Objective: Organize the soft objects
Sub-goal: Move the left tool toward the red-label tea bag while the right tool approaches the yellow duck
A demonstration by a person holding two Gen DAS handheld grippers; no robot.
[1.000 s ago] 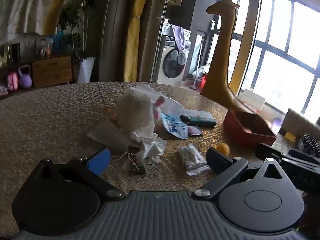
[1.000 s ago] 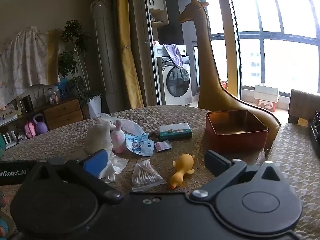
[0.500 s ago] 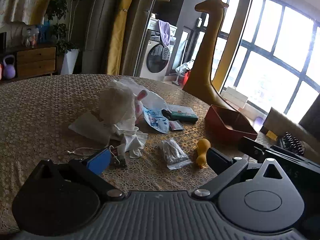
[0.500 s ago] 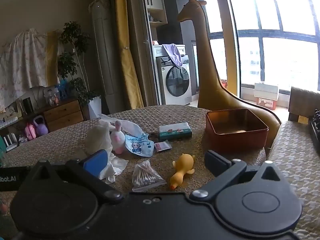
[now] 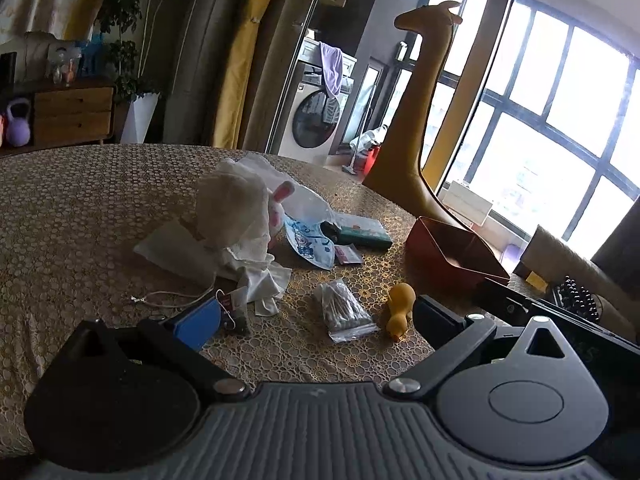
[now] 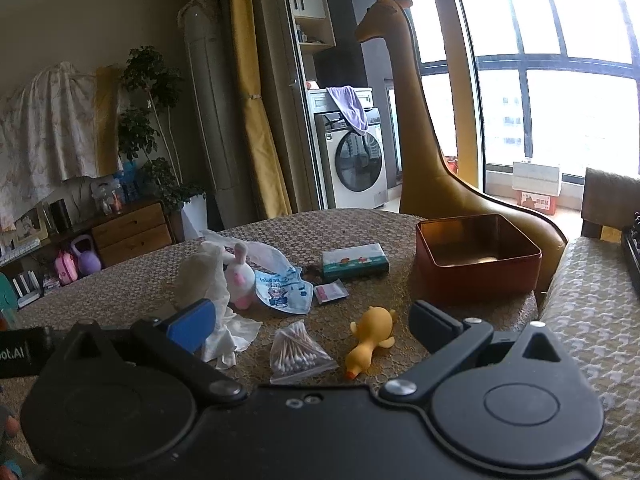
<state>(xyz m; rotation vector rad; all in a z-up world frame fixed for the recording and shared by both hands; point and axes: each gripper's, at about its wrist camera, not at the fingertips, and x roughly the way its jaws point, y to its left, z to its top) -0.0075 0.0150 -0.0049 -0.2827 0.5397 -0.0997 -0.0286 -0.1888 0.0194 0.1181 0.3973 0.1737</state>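
Left wrist view has swung since a second ago, so the duck (image 5: 398, 307) shows whole beside the swab bag (image 5: 344, 312). Both grippers, left (image 5: 316, 318) and right (image 6: 312, 326), gape, holding nothing. The bunny (image 6: 239, 276) sits half-hidden behind white cloth (image 5: 236, 216).

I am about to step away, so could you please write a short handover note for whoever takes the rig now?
Left tool: open, empty, above the table.
Right tool: open, empty.
Red box: looks empty, far right on the table.
Yellow rubber duck, bag of cotton swabs, plush bunny and white cloth all lie loose on the table.
Done: nothing sorted.
Left: everything, probably into the box.
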